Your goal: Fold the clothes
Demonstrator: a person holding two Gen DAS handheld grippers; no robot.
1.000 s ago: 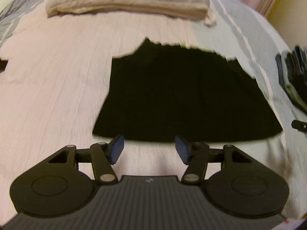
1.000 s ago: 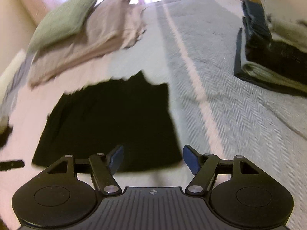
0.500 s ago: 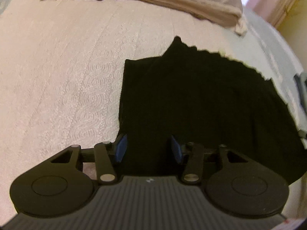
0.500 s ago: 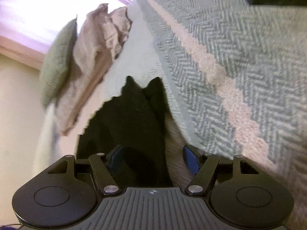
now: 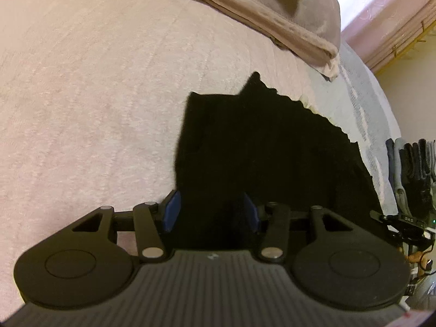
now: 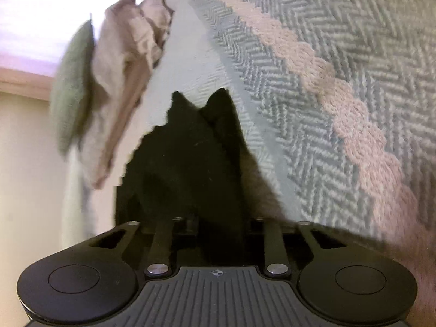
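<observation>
A black garment (image 5: 272, 150) lies flat on the bed, partly folded, with two points sticking up at its far edge. My left gripper (image 5: 211, 212) is down at its near left corner. Its blue pads (image 5: 171, 211) stand apart with the cloth's edge between them, not pressing. In the right wrist view the same black garment (image 6: 190, 163) runs up from my right gripper (image 6: 220, 226). That gripper's jaws are closing, its fingers drawn in close on the near right edge. The pads are lost in the dark cloth.
A pink bedcover (image 5: 81, 109) lies left of the garment and a grey herringbone blanket (image 6: 327, 109) to its right. A beige folded blanket (image 5: 272, 13) and a green cushion (image 6: 70, 87) sit at the bed's head. Dark folded clothes (image 5: 414, 174) are stacked at the right.
Both grippers came down from above the bed to the garment's near edge. The right jaws went from wide apart to closed in on the cloth. The left jaws narrowed slightly.
</observation>
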